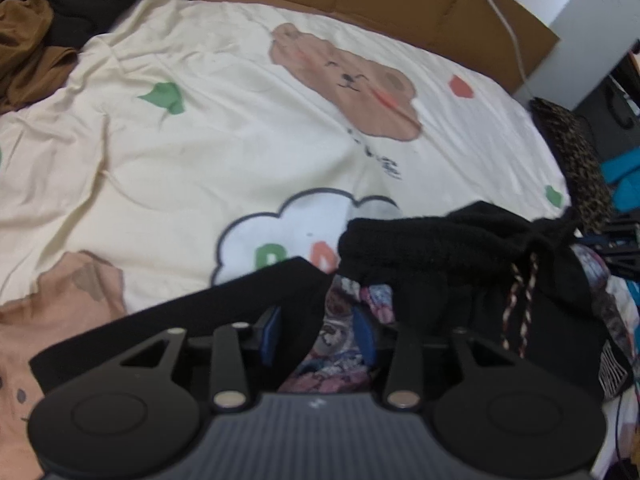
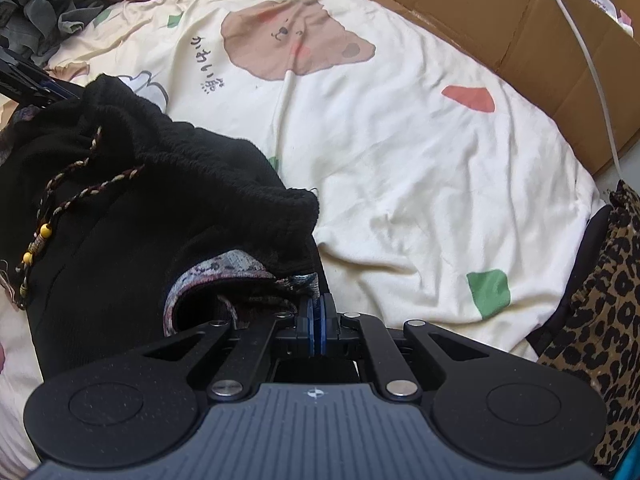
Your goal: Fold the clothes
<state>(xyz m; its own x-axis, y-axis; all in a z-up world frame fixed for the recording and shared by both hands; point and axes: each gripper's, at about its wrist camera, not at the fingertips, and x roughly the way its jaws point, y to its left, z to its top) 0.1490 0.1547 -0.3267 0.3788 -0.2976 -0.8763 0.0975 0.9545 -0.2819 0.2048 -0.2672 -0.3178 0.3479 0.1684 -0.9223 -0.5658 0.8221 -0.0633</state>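
A black knit garment point(image 1: 424, 248) with a ribbed waistband, a braided beaded drawstring point(image 2: 76, 192) and patterned trim is bunched up over the cream bed sheet point(image 1: 224, 152). My left gripper point(image 1: 320, 334) has its blue pads a little apart, clamped on a thick wad of the black and patterned cloth; black fabric drapes over its left finger. My right gripper point(image 2: 318, 320) is shut, pinching the patterned edge of the same garment point(image 2: 168, 216). The left gripper shows as a dark shape point(image 2: 28, 84) beyond the garment in the right wrist view.
The sheet carries bear and cloud prints. A flattened cardboard box point(image 2: 500, 12) lines the far side, with a white cable point(image 2: 588, 68) over it. Brown and dark clothes point(image 1: 36, 36) are piled far left. Leopard-print fabric point(image 2: 600, 300) hangs off the right edge.
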